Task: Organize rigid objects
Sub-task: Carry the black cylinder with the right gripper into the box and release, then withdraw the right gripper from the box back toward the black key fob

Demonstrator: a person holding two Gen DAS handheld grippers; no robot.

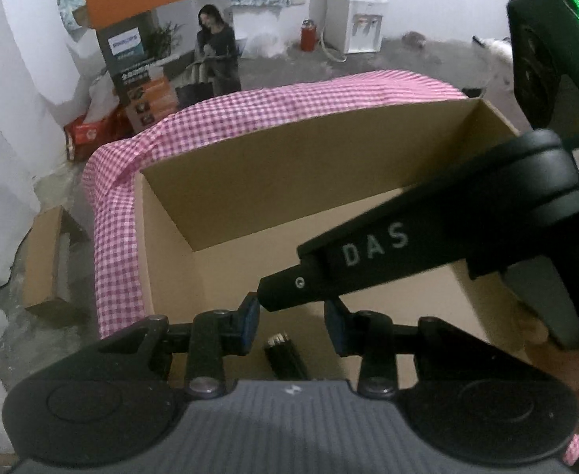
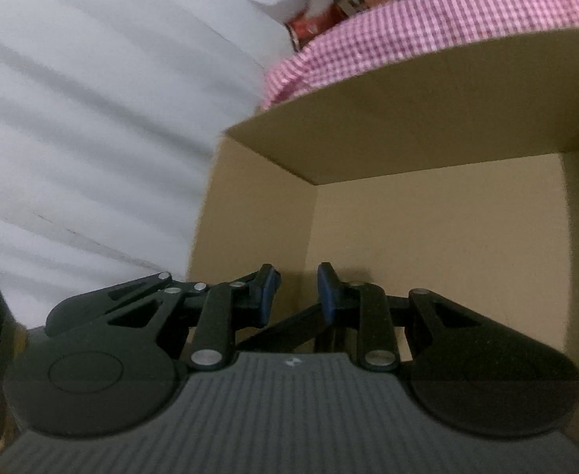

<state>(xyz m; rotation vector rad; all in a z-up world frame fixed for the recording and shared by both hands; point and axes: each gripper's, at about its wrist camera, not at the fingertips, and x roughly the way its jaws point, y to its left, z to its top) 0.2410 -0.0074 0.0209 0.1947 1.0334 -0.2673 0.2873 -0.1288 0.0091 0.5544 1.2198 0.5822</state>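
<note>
Left wrist view: I hold my left gripper (image 1: 292,322), jaws pinching a small dark cylindrical object (image 1: 285,355), over the open brown cardboard box (image 1: 250,173) for stowing, beside my right gripper (image 2: 297,294), jaws narrowed, seemingly empty.

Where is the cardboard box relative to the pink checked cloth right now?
In the left wrist view the open cardboard box fills the centre, with the pink checked cloth draped along its far and left rims.
</note>
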